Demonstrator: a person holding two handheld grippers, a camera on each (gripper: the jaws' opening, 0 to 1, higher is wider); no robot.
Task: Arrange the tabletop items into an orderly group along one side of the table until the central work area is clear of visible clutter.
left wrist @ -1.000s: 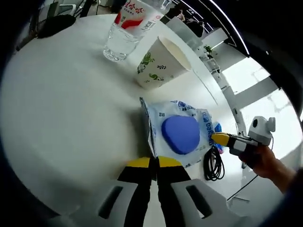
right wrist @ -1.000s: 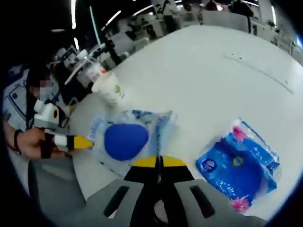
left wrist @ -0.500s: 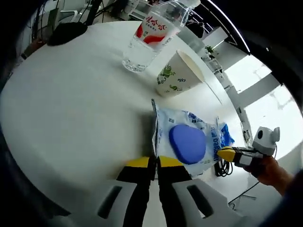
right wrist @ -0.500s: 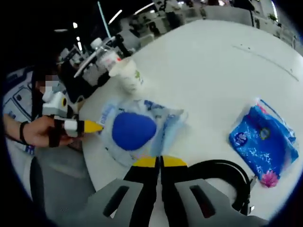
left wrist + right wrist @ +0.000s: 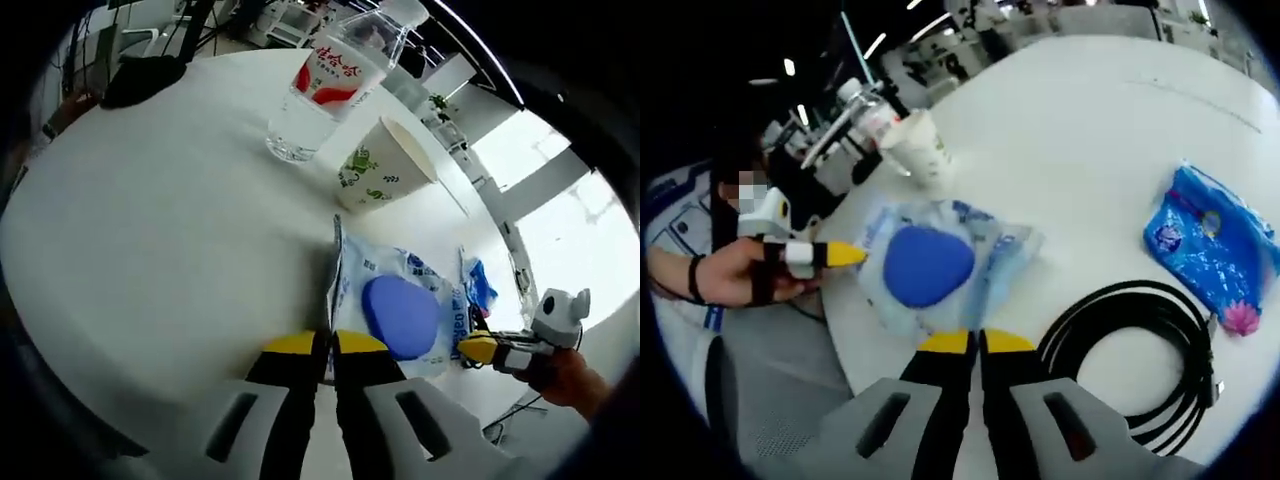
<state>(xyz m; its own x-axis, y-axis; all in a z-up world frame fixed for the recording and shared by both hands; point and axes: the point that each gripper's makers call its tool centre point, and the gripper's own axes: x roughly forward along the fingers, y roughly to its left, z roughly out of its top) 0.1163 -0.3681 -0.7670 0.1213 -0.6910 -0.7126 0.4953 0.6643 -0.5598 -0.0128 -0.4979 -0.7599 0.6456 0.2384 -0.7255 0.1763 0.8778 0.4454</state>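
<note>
Both hand-held grippers [image 5: 326, 345] [image 5: 975, 343] clamped on wipes pack [image 5: 395, 310] edges.

Right gripper [image 5: 974, 342]: jaws closed together on near edge of clear packet [image 5: 940, 265] with blue oval inside. Left gripper [image 5: 845, 254] pinches its far edge. Coiled black cable [image 5: 1135, 360] just right; blue tissue pack [image 5: 1212, 248] beyond. Paper cup [image 5: 921, 150], bottle [image 5: 868, 112] behind.

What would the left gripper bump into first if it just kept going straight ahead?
Probably the clear packet with the blue pad. The left gripper has its jaws closed right at the packet's near edge. Farther on stand the paper cup and the water bottle, though depth is hard to judge.
</note>
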